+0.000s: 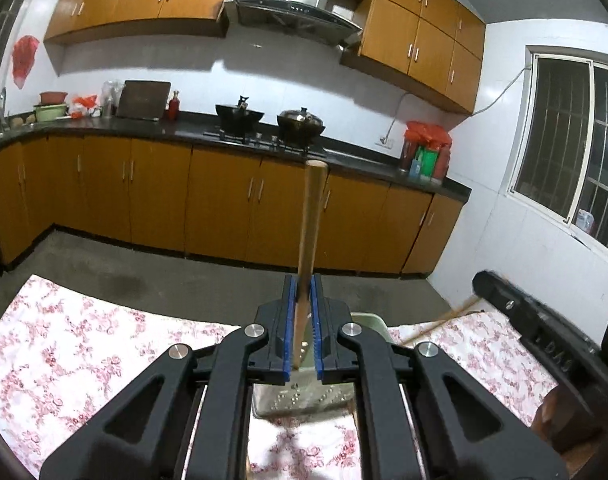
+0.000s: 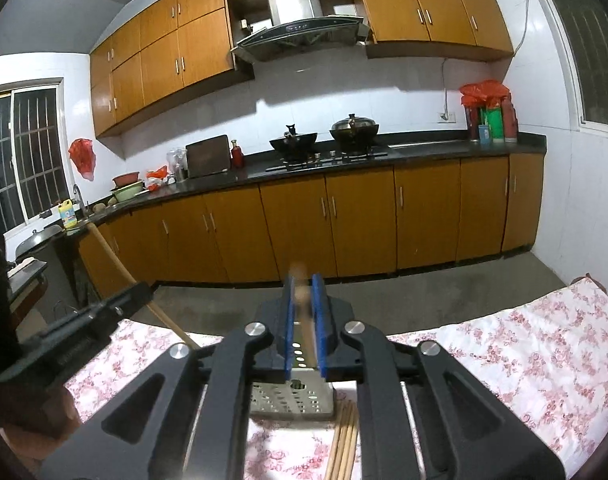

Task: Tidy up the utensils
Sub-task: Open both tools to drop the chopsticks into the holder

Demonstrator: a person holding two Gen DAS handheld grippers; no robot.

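The left hand-held gripper (image 1: 303, 308) is closed on a wooden handle (image 1: 313, 216), its blue pads (image 1: 290, 328) pressing the stick from both sides; the handle rises steeply, its rounded end showing against the kitchen cabinets (image 1: 152, 192). Below the gripper a perforated metal holder (image 1: 304, 400) stands on the desk, which is covered by a floral cloth (image 1: 84, 340).

The right hand-held gripper (image 2: 303, 308) has a blurred wooden stick (image 2: 302, 292) between its blue pads (image 2: 290, 332); the stick looks clamped, though the blur leaves the contact unclear. The same metal holder (image 2: 292, 400) sits under it, near the middle of the desk, with a bundle of chopsticks (image 2: 344, 440) lying on the cloth just beside it, toward the near edge.
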